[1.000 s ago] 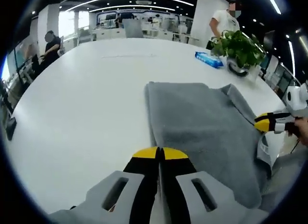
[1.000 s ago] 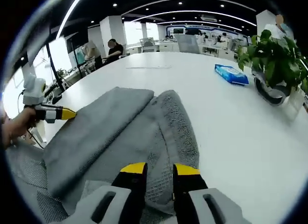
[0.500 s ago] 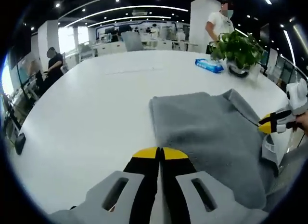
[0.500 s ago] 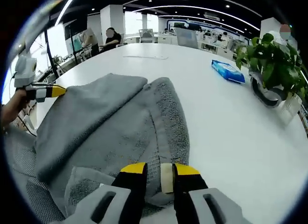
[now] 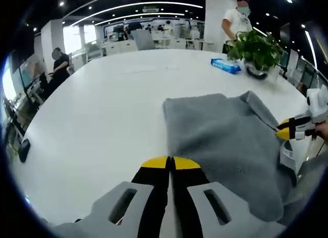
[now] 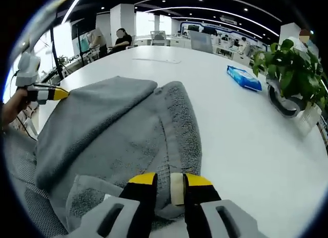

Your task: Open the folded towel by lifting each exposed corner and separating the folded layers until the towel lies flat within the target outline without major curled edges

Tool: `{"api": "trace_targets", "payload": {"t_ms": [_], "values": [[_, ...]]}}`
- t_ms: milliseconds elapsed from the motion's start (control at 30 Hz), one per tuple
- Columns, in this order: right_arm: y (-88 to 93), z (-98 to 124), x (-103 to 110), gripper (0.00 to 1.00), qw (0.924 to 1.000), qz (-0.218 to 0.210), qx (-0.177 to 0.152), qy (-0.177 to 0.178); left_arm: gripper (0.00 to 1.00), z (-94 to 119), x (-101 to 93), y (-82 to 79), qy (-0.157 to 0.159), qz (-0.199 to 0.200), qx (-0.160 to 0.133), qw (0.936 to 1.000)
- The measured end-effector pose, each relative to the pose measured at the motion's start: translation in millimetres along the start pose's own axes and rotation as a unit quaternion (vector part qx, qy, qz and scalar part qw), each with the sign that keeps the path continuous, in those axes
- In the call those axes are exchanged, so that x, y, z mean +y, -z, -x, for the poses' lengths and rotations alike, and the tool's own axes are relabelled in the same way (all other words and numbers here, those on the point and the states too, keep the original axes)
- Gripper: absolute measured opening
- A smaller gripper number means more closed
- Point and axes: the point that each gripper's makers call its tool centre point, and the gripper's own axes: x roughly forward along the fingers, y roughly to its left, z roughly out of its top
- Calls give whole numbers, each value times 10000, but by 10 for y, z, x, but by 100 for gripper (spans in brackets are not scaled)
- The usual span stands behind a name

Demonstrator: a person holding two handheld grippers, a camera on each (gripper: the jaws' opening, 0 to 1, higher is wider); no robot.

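A grey towel [image 5: 225,135] lies folded on the white table [image 5: 102,105], its near part hanging over the table's edge. My left gripper [image 5: 170,163] is shut, and the towel's left edge runs straight into its yellow tips. In the right gripper view it [image 6: 60,94] meets the upper layer's corner at the far left, held by a hand. My right gripper [image 6: 170,180] is shut on the towel's [image 6: 118,130] pale hem, which sits between its jaws. In the left gripper view it [image 5: 283,130] pinches the towel's right edge.
A potted plant [image 6: 294,69] and a blue packet [image 6: 245,78] stand on the table beyond the towel, to the right; both also appear in the left gripper view, plant [image 5: 256,48] and packet [image 5: 225,65]. People stand around the far side. Bare tabletop stretches to the left.
The towel's hem has come between my right jaws. The upper layer has been drawn wider to the left, and the left gripper has risen slightly. Both views have shifted a little.
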Motion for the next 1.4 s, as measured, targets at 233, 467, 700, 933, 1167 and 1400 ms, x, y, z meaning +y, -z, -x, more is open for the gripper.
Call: {"api": "trace_targets", "payload": {"t_ms": [233, 467, 700, 933, 1167, 1400], "values": [[0, 0, -5, 17, 10000, 7, 12, 11, 1, 34, 222, 91, -203, -414, 482, 9978], [0, 3, -7, 17, 10000, 12, 8, 19, 1, 39, 424, 215, -181, -364, 694, 9968], [0, 2, -9, 17, 10000, -2, 11, 13, 1, 42, 582, 286, -152, -541, 876, 9946], [1, 1, -14, 16, 10000, -13, 13, 16, 1, 24, 692, 353, -223, -652, 1027, 9923], [0, -2, -17, 16, 10000, 23, 16, 13, 1, 68, 819, 372, -298, -749, 1086, 9908], [1, -14, -20, 16, 10000, 57, 12, 16, 1, 80, 918, 369, -358, -844, 1102, 9897]]}}
